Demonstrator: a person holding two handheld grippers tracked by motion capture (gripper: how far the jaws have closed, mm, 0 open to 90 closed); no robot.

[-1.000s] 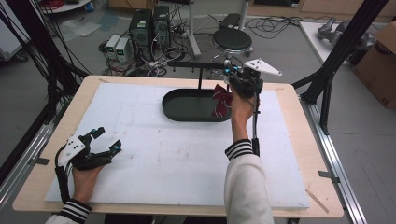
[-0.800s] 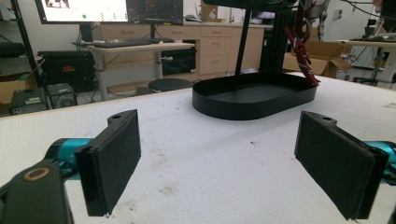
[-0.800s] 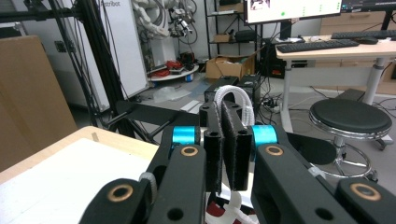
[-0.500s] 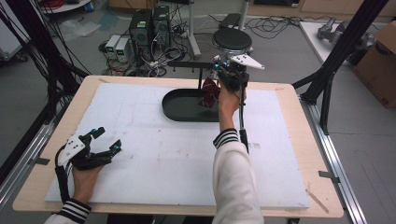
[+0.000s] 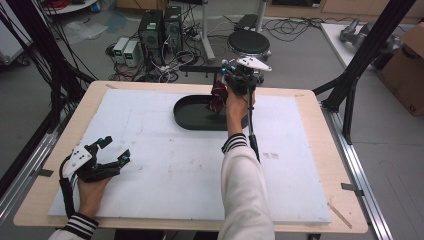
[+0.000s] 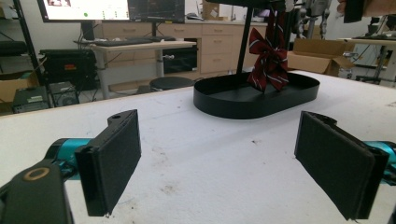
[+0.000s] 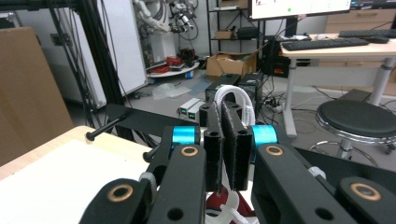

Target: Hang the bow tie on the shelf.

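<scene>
Right tool (image 5: 235,80) pinches bow tie (image 5: 218,96) | white tabletop (image 5: 165,165) – cluttered lab

overhead forward-down view, two low jaw-level views

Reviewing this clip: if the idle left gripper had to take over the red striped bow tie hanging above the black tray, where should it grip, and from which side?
Probably the knot of the bow tie, approached level from the left gripper side. It hangs upright over the tray, loops spread wide, from a white strap clamped in the right gripper; the narrow centre fits the open jaws best.
</scene>
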